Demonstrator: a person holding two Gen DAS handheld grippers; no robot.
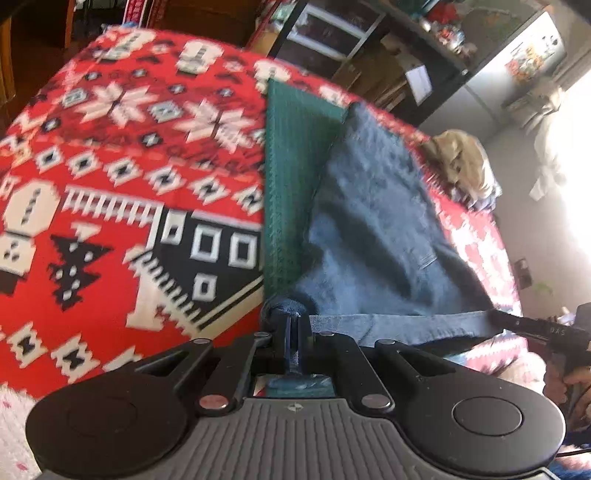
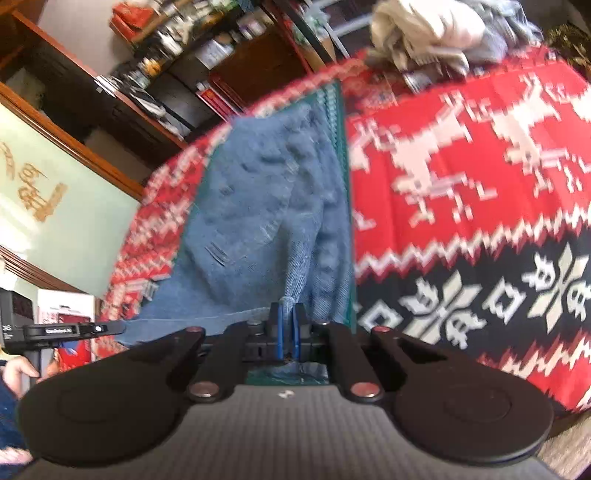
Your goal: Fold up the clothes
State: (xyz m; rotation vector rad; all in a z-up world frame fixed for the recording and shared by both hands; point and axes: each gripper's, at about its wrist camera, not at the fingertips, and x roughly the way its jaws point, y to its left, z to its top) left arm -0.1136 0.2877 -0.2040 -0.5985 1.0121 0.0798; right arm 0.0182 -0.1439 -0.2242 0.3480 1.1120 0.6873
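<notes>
The left gripper (image 1: 291, 328) sat closest to the lens, its two fingers pressed together on a bunched corner of the blue jeans (image 1: 373, 225). The right gripper (image 2: 287, 325) likewise had its fingers pinched shut on the near edge of the same denim, and its tip showed at the right of the left wrist view, holding the other end of that edge, which ran straight between the two. The jeans lay stretched away from both grippers over a green mat (image 1: 291, 184), with the far end resting flat and the near edge lifted.

This looked like the start of a fold: both corners of one end taken up, the cloth not yet carried over. The next move would likely call for raising both grippers together and bringing the held edge toward the far end, level and at even pace so the denim lands square rather than skewed. Both views were blurred, so fine detail was uncertain.

The mat lay on a red blanket (image 1: 122, 155) with white snowflakes, reindeer and a black band. A loose heap of pale clothes (image 2: 424, 33) sat at its far edge. Dark shelves (image 2: 159, 74) crowded with small items stood behind, and bright light came from one side.
</notes>
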